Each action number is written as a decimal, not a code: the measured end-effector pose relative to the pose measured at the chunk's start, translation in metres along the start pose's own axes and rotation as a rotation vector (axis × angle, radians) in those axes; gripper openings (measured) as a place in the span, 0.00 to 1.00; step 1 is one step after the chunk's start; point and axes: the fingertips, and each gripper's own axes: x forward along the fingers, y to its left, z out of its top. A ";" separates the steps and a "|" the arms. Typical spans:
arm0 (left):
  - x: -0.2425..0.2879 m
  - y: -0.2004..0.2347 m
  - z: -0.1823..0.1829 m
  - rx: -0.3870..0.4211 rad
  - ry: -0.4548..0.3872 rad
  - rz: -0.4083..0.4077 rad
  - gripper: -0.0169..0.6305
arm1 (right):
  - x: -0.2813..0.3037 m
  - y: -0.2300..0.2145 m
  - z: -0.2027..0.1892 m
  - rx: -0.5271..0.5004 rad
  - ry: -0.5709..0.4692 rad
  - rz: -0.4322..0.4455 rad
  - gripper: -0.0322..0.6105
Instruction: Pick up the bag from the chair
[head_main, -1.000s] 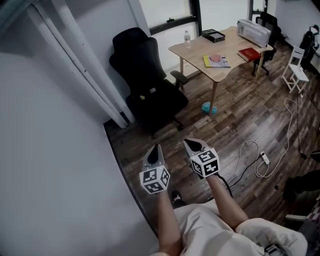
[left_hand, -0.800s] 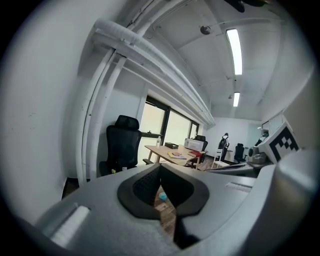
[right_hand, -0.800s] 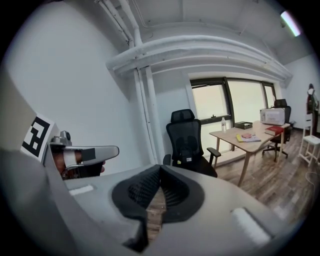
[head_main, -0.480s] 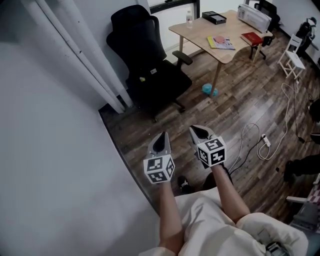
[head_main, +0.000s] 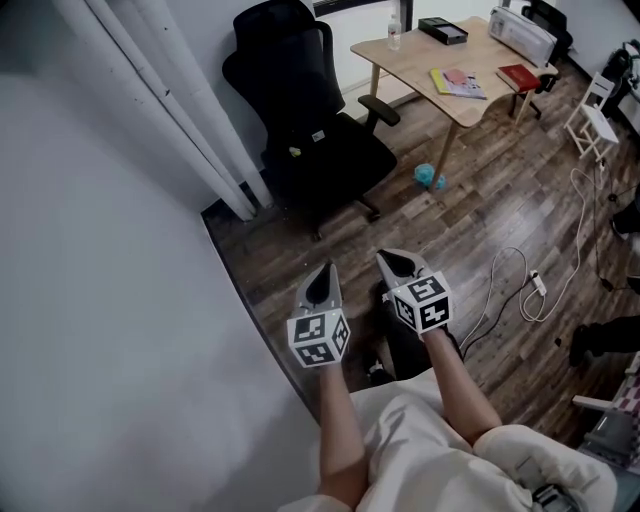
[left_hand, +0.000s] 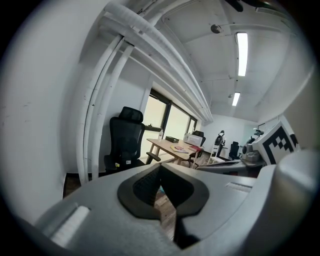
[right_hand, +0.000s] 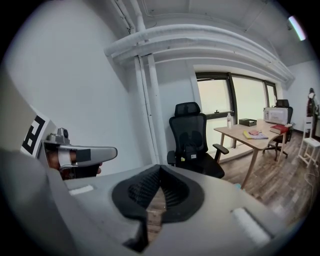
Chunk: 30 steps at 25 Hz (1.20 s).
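Closer now: black mesh office chair (head_main: 285, 60) far ahead, black bag (head_main: 312, 140) on its seat, barely distinguishable. I see left gripper (head_main: 320, 275) and right gripper (head_main: 392, 262) near me, jaws fully closed, empty.

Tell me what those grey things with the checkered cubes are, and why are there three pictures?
A person holds two grabbing tools, one in each hand. The left claw and the right claw are both closed and hold nothing. The checkered cubes are part of the tools. One picture comes from a camera on the person's head, looking down at the wooden floor. The other two come from little cameras riding on each tool, looking along its claw. Ahead stands a black office chair with what looks like a black bag on it, though that is hard to make out. Beside it is a wooden table with books.
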 end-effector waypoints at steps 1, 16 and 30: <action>0.005 0.005 0.000 0.003 0.003 0.004 0.04 | 0.008 -0.003 0.001 0.001 0.003 0.005 0.05; 0.138 0.100 0.096 0.007 -0.009 0.058 0.04 | 0.154 -0.108 0.103 0.069 -0.012 0.015 0.05; 0.253 0.135 0.145 0.060 -0.001 0.137 0.04 | 0.248 -0.203 0.166 0.114 -0.048 0.032 0.05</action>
